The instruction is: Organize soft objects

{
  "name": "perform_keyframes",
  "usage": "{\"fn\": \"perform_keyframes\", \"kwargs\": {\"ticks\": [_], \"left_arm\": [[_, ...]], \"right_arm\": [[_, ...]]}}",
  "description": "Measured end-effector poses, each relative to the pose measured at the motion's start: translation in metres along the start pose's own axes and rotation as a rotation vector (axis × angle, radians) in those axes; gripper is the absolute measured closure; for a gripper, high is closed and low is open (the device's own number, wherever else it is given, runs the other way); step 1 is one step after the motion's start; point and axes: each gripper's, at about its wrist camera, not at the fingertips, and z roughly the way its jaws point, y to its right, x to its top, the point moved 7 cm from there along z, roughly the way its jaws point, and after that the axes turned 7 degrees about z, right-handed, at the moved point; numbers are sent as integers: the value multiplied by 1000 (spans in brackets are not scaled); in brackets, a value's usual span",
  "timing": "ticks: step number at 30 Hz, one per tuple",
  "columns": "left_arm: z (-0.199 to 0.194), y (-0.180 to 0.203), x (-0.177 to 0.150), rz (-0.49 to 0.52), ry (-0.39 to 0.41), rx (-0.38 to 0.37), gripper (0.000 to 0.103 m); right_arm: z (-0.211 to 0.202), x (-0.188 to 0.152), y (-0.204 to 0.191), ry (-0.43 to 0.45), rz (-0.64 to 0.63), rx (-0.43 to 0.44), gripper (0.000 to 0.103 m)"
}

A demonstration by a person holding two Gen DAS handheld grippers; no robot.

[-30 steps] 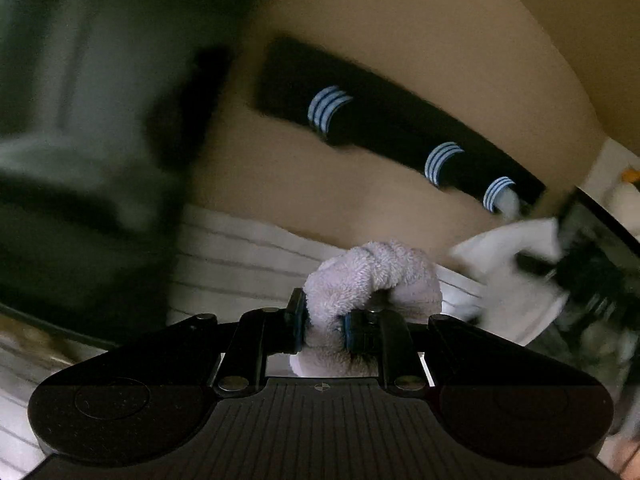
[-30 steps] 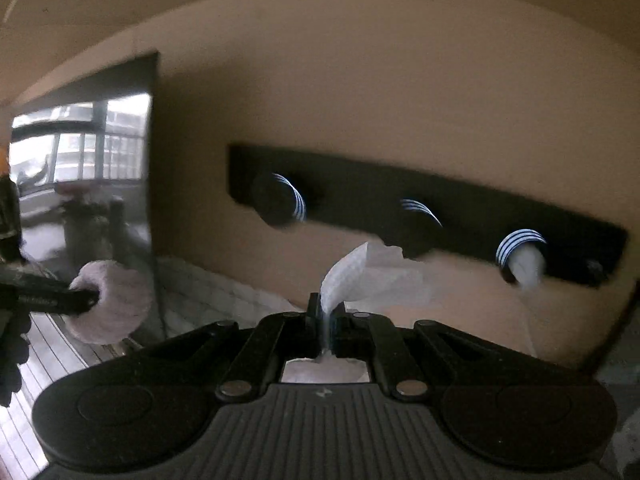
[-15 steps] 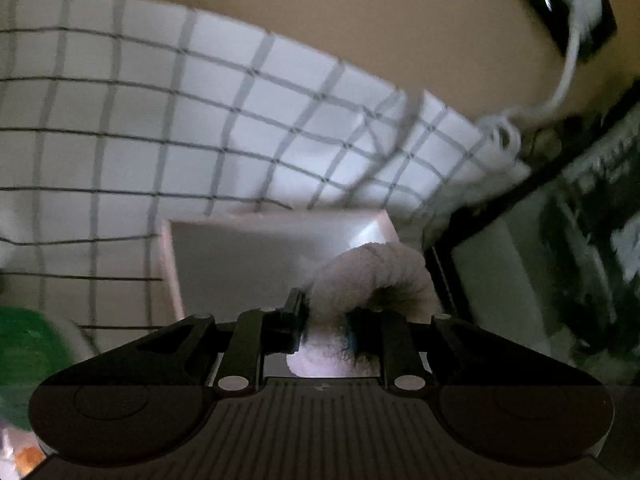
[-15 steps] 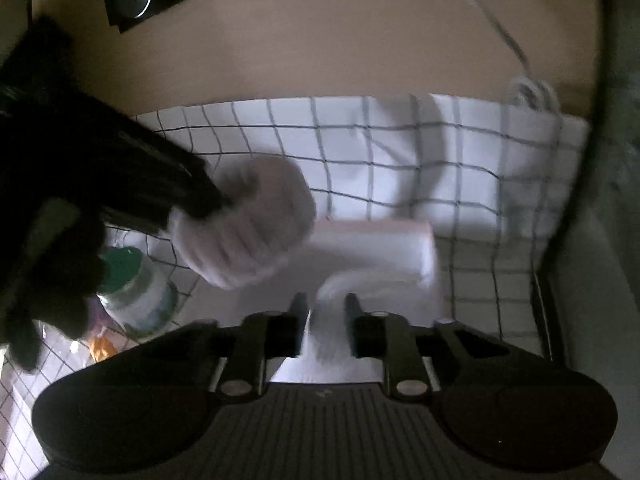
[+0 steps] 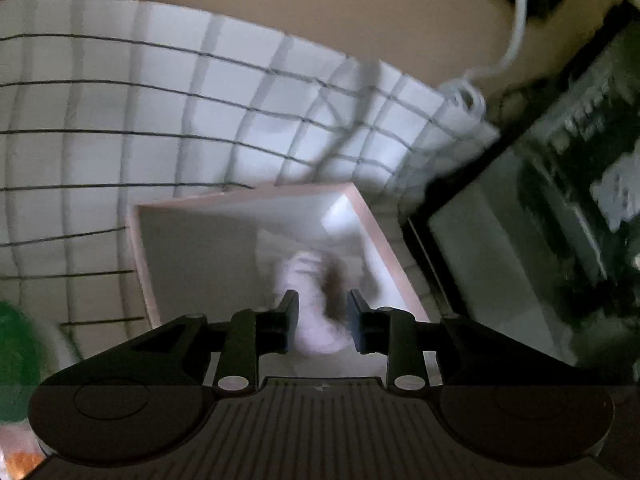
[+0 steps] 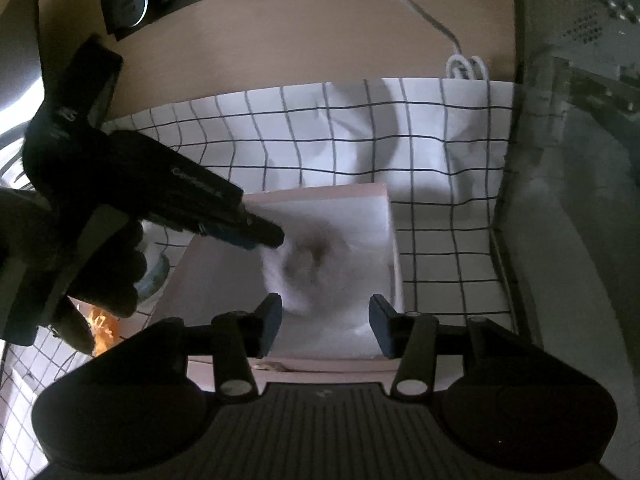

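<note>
A: White cloth with a thin black grid, the checked tablecloth, covers most of the surface. It is the largest thing in both views. On it sits an open pale pink box, with white inner walls.

B: Where are the soft things?

A: A fluffy pale ring, like a plush scrunchie, is blurred inside the box. A second earlier the left gripper was carrying it through the air, clamped tight. Now that gripper hangs over the box and its jaws are opening. In the left wrist view the scrunchie still shows between the pads, but it looks smeared, as though it is slipping free.

B: And the other tool?

A: The right gripper was pinching a white cloth a second ago. Now its jaws are opening and stand clearly apart, with nothing pressed between them. A soft white heap lies in the box below them. It is too blurred to say for certain that it is the cloth.

B: So what does this mean for the job?

A: Judging from this, both soft items are being dropped into the box together, so this sorting step is nearly finished.

B: Anything smaller nearby?

A: A coiled white cable lies at the cloth's far edge. A green lidded jar sits left of the box, partly hidden.
</note>
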Motion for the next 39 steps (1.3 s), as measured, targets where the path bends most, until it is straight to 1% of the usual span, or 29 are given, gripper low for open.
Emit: {"fn": "perform_keyframes", "kwargs": {"ticks": [1, 3, 4, 5, 7, 8, 9, 11, 13, 14, 15, 16, 17, 19, 21, 22, 23, 25, 28, 30, 31, 33, 36, 39], "left_arm": [[-6, 1, 4, 1, 38, 1, 73], [-36, -3, 5, -51, 150, -79, 73], [-55, -6, 2, -58, 201, -79, 73], [-71, -8, -2, -29, 228, -49, 73], [-104, -14, -19, 77, 261, 43, 73], [-118, -21, -26, 96, 265, 61, 73], [-133, -32, -33, 94, 265, 77, 73], [-173, -65, -48, 64, 264, 141, 73], [-211, -97, -56, 47, 260, 244, 73], [-230, -115, -63, 47, 246, 307, 73], [-245, -126, -69, 57, 226, 347, 73], [-254, -132, -76, 77, 205, 370, 74], [-259, -137, -85, 113, 165, 380, 73], [-258, -141, -106, 189, 65, 369, 73], [-252, -146, -122, 205, 22, 353, 73], [-250, -151, -129, 189, 17, 333, 73], [-248, -156, -134, 155, 23, 314, 73], [-243, -166, -140, 81, 60, 288, 73], [-239, -177, -147, -42, 144, 237, 73], [-244, -186, -153, -125, 188, 232, 73], [-246, -191, -157, -168, 211, 239, 73], [-256, -197, -162, -205, 240, 245, 73], [-268, -206, -168, -225, 255, 247, 74], [-279, -213, -178, -238, 257, 268, 73]], "right_arm": [[0, -1, -4, -2, -4, -1, 55], [-1, -2, -14, -4, -15, -3, 55], [-2, -3, -19, -6, -19, 1, 55], [-4, -4, -24, -8, -23, 5, 55], [-8, -7, -35, -10, -30, 15, 53], [-9, -8, -41, -13, -30, 20, 53], [-9, -10, -47, -16, -29, 27, 53], [-10, -11, -62, -10, -24, 28, 53], [-7, -11, -76, 12, -10, 2, 53], [-4, -10, -85, 21, 4, -7, 53], [0, -11, -96, 23, 17, 3, 53], [5, -12, -108, 19, 30, 20, 52], [11, -13, -120, 11, 42, 40, 52], [24, -19, -148, -11, 53, 75, 52], [33, -28, -175, -40, 50, 96, 52], [37, -33, -188, -58, 42, 107, 52], [39, -38, -198, -71, 28, 115, 52], [40, -50, -216, -93, -37, 120, 52], [36, -66, -231, -97, -140, 82, 52], [30, -71, -236, -82, -190, 50, 52], [28, -71, -239, -66, -215, 35, 48], [26, -69, -246, -30, -272, 9, 42], [34, -68, -268, -15, -353, 8, 42], [58, -68, -296, -17, -430, 27, 42]]}}
